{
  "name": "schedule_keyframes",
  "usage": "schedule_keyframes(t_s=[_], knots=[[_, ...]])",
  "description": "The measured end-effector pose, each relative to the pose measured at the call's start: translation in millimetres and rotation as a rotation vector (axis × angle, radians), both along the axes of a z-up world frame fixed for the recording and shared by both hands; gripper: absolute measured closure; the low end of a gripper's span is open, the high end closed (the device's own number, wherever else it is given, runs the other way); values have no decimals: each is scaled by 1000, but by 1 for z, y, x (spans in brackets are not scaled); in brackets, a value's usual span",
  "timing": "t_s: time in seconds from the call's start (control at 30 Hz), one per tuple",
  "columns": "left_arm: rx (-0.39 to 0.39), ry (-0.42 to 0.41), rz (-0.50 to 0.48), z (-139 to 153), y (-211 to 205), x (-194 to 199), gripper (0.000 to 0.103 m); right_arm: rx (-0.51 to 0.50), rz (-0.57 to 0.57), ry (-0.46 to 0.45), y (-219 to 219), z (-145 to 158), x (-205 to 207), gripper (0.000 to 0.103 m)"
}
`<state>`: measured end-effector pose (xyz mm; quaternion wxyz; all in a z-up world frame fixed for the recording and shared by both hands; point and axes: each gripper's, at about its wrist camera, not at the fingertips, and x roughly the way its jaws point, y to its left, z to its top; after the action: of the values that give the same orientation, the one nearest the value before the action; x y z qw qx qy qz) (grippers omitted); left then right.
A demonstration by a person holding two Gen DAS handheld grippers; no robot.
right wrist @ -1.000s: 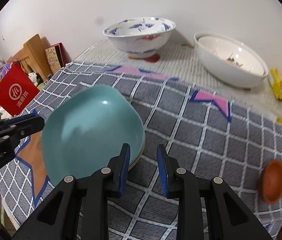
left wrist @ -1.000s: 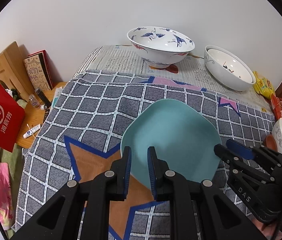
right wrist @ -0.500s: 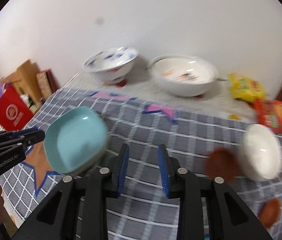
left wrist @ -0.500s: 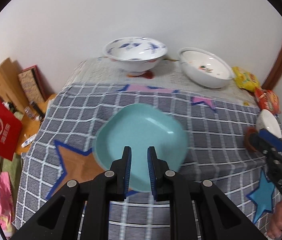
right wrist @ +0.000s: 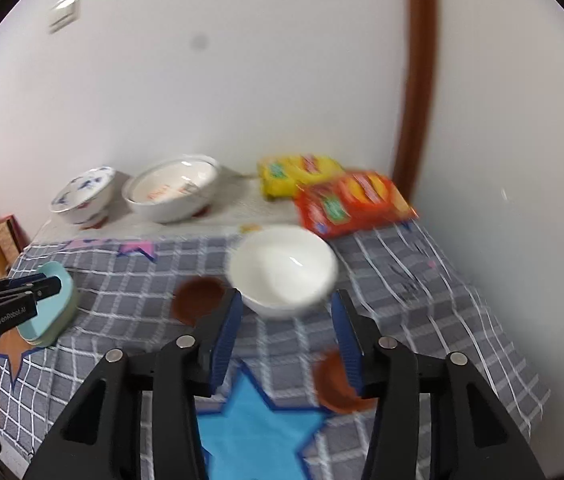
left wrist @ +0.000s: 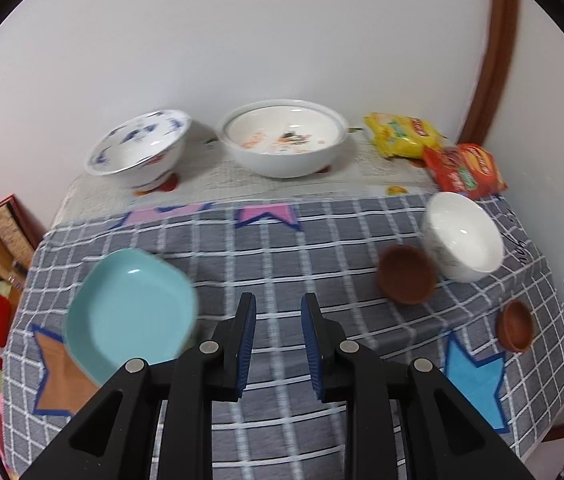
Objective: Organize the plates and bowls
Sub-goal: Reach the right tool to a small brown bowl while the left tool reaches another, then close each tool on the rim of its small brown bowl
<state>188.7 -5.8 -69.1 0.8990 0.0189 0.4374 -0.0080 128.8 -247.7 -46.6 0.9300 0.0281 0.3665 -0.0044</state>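
Your left gripper (left wrist: pixel 277 336) is opening, a narrow gap, nothing between the jaws, hovering over the checked cloth (left wrist: pixel 282 248). The teal plate (left wrist: pixel 129 316) sits on the cloth just left of it. Your right gripper (right wrist: pixel 286 332) is opening wider, also empty, with the white bowl (right wrist: pixel 284 270) just beyond its tips, not touched. A brown dish (right wrist: pixel 199 300) lies beside that bowl; two big bowls stand behind it by the wall.

Both my wrist cameras look obliquely down over the checked tablecloth (left wrist: pixel 282 240); each shows the white bowl (right wrist: pixel 282 270).
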Motion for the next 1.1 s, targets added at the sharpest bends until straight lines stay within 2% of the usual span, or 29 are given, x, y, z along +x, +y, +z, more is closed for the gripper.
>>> schedule_keyframes(t_s=[0.13,0.27,0.33,0.43,0.53,0.9,1.0,1.1], knots=[[-3,18,-45,-7,-30,8,81,83,-36,74,-42,-18,-5,56],[0,57,-81,-16,-55,20,81,59,-89,120,-67,-39,-13,56],[-14,102,-92,-25,-65,29,71,73,-100,137,-79,-49,-16,56],[-39,126,-95,-35,-70,39,56,100,-101,162,-86,-59,-16,56],[-24,140,-92,-43,-75,49,54,128,-103,178,-89,-69,-9,56],[-4,174,-102,-70,-81,88,54,173,-110,244,-89,-102,19,56],[-1,193,-115,-78,-84,97,54,169,-110,252,-88,-107,25,61],[-20,207,-123,-86,-84,102,60,151,-110,265,-85,-112,32,65]])
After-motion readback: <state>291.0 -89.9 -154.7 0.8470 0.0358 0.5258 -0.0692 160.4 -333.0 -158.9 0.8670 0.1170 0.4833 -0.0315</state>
